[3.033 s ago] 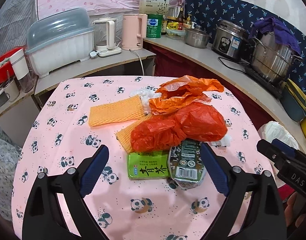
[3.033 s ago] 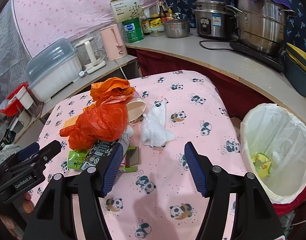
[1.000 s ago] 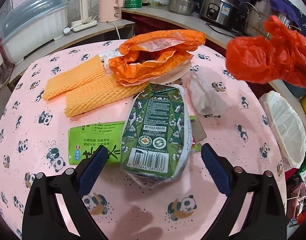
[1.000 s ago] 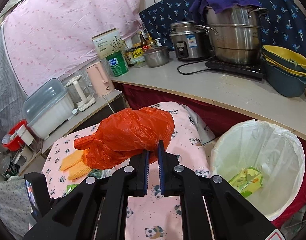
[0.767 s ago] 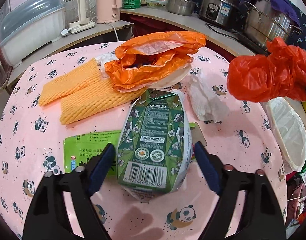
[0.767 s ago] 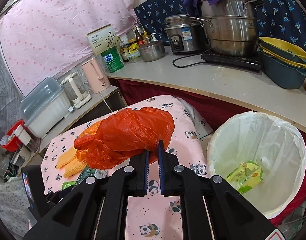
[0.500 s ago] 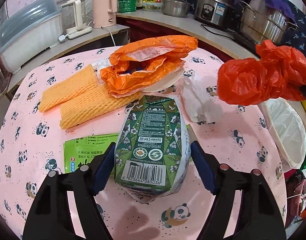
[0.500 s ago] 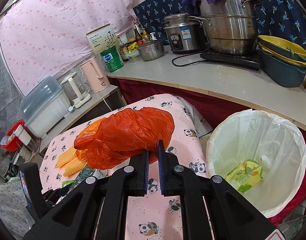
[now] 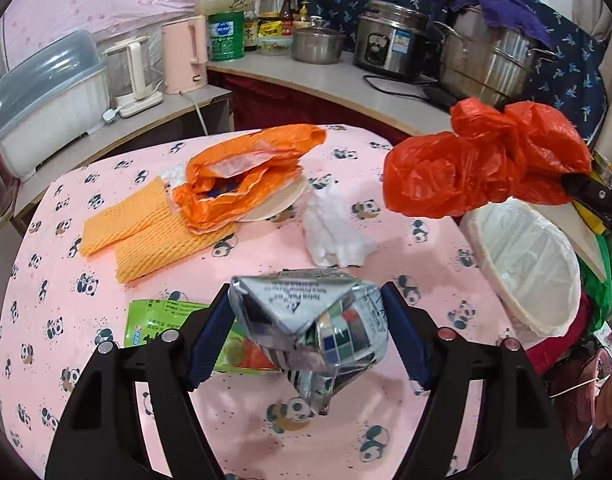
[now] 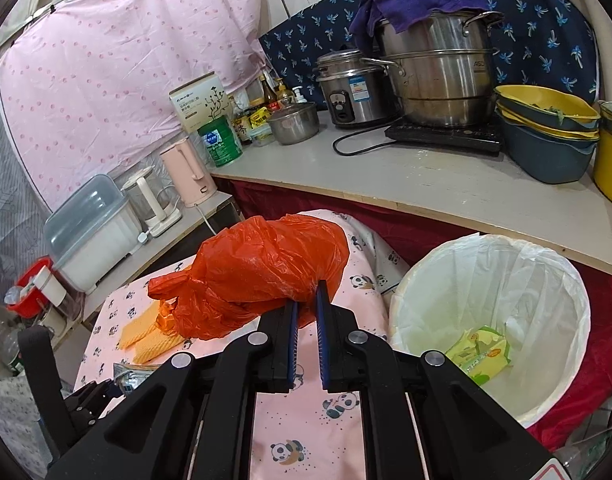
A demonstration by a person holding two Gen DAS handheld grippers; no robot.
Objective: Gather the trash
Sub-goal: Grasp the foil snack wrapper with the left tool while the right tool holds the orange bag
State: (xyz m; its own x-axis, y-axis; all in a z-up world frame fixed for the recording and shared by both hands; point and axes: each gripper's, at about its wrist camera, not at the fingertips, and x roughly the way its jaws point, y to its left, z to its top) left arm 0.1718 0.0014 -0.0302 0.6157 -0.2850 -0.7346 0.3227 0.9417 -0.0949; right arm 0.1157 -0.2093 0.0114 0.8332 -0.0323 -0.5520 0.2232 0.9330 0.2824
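My left gripper is shut on a crumpled green drink carton, which hangs tilted just above the pink panda tablecloth. My right gripper is shut on a red plastic bag, held in the air beside the table's right edge; the left wrist view shows this red bag too. A white-lined bin stands to the right below it, with a yellow-green wrapper inside. On the cloth lie an orange bag, yellow foam nets, a white tissue and a green packet.
The bin sits beyond the table's right edge. A counter behind carries steel pots, a rice cooker, stacked basins and a pink kettle. A lidded dish box stands at the back left.
My left gripper closed on the carton and raised it off the cloth, tipping it so its base faces the camera. The right gripper moved the red bag a little nearer the bin.
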